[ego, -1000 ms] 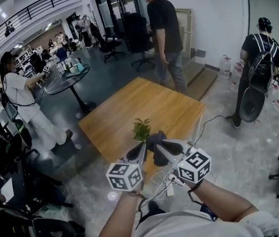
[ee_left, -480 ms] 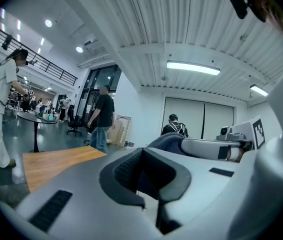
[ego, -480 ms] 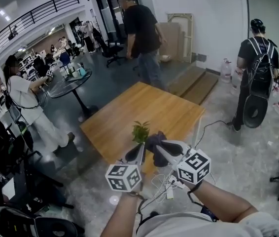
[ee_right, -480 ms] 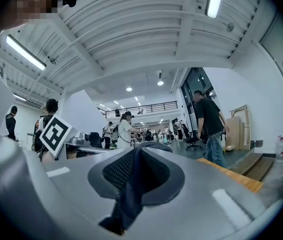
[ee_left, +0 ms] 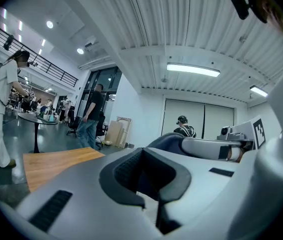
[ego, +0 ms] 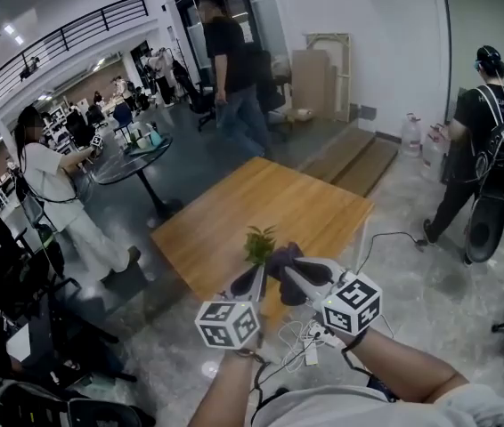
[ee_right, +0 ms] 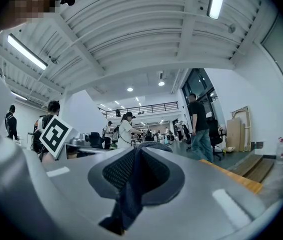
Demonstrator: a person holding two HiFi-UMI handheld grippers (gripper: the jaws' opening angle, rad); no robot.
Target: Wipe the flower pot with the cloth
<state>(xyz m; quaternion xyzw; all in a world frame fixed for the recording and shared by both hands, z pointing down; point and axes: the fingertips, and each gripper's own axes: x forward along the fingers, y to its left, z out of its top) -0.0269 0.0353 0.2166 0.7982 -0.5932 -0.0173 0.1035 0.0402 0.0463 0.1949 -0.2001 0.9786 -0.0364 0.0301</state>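
Observation:
A small green plant shows at the near edge of the wooden table; its pot is hidden behind my grippers. My left gripper hangs just in front of the plant, tilted upward, its jaws shut with nothing seen between them. Beside it on the right, my right gripper is shut on a dark cloth, which bunches over its tips and hangs down between the pads. From the left gripper view, the cloth sits atop the right gripper.
A cable and a white power strip lie on the floor by the table. A round table and a person in white are at left. One person walks beyond the table; another stands right.
Both grippers stay nearly still by the plant. The person in black beyond the table has walked away to the left, and the person at right has stepped rightward.

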